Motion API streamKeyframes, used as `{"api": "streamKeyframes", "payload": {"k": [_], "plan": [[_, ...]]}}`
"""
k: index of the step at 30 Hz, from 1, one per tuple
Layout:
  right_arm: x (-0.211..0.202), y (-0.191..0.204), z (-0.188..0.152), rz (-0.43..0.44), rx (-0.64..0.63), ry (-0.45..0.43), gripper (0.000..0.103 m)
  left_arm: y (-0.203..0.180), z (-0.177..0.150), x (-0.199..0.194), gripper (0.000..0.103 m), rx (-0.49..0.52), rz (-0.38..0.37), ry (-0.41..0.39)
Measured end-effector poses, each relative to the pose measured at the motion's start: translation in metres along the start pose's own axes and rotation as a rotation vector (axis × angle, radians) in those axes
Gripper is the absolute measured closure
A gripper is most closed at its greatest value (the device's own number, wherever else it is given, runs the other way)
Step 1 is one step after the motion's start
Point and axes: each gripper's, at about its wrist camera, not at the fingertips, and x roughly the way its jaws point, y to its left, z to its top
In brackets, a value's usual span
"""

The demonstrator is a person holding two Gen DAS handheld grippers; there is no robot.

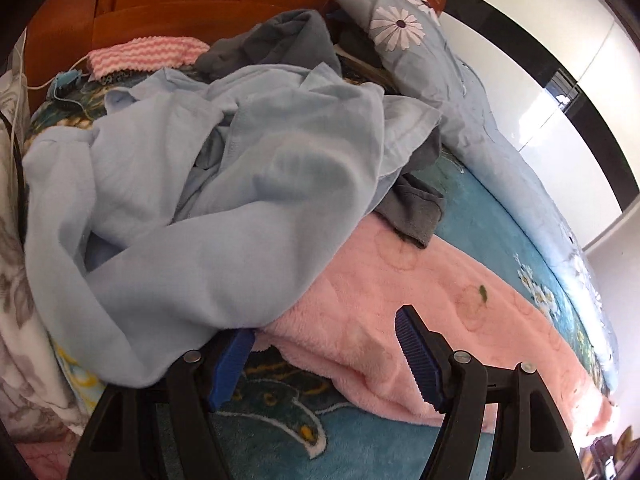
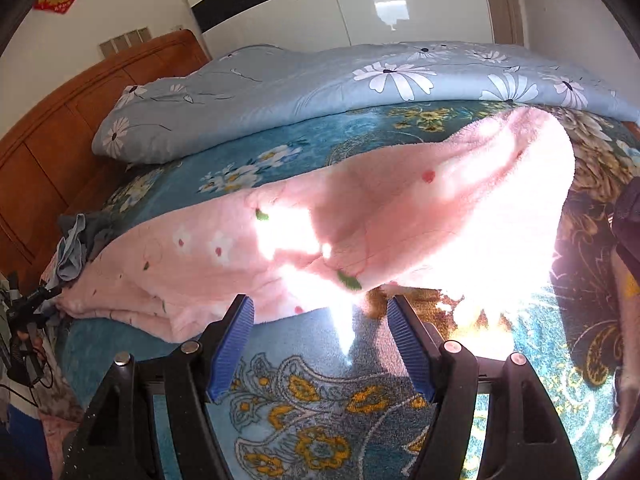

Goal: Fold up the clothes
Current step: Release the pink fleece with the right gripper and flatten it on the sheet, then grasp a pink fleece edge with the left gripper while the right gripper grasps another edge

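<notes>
A pink fleece garment [image 2: 360, 216] with small flowers lies spread across the teal floral blanket [image 2: 320, 420]. My right gripper [image 2: 320, 316] is open, its blue pads just short of the garment's near edge. In the left wrist view the same pink garment [image 1: 420, 320] lies ahead and to the right. A crumpled light blue garment [image 1: 200, 200] is heaped on the left, and its hem drapes over the left pad of my left gripper [image 1: 326, 332], which is open. Grey clothes [image 1: 276, 44] lie behind the blue heap.
A blue daisy-print quilt [image 2: 320, 80] lies folded along the far side of the bed. The wooden headboard [image 2: 52, 140] stands at the left, a glossy wardrobe [image 2: 320, 8] behind. A pink striped knit [image 1: 144, 56] sits by the headboard. A person's arm [image 2: 626, 280] shows at the right edge.
</notes>
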Motion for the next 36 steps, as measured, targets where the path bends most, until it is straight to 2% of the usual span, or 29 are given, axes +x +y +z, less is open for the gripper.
{"api": "streamKeyframes", "payload": {"k": [3,5,8,10,15,20,23,26,32,36], "plan": [[-0.009,0.000,0.024,-0.045,-0.025,-0.106,0.032,0.002,0.006,0.008,0.030,-0.041,0.006,0.003],[-0.010,0.001,0.047,-0.018,-0.056,-0.131,0.032,0.003,0.009,0.008,0.030,-0.062,0.002,-0.010],[0.015,0.014,0.073,-0.004,-0.148,-0.077,0.032,0.003,0.013,0.007,0.050,-0.084,0.001,-0.024],[0.038,0.029,0.082,0.028,-0.209,-0.030,0.032,0.001,0.012,0.006,0.080,-0.075,0.016,-0.031],[0.082,0.054,0.098,0.110,-0.253,0.035,0.032,-0.002,-0.006,-0.017,0.086,-0.052,0.004,-0.073],[0.120,0.080,0.106,0.158,-0.307,0.105,0.032,-0.011,-0.040,-0.049,0.087,-0.012,-0.085,-0.094],[0.142,0.092,0.103,0.157,-0.360,0.175,0.032,-0.014,-0.059,-0.061,0.087,0.026,-0.087,-0.083],[0.160,0.085,0.099,0.143,-0.353,0.250,0.032,-0.018,-0.073,-0.069,0.087,0.070,-0.092,-0.078],[0.150,0.077,0.068,0.299,-0.341,0.340,0.032,-0.022,-0.075,-0.071,0.087,0.087,-0.117,-0.072],[0.135,0.081,0.048,0.350,-0.355,0.367,0.034,-0.033,-0.075,-0.080,0.087,0.101,-0.143,-0.088]]}}
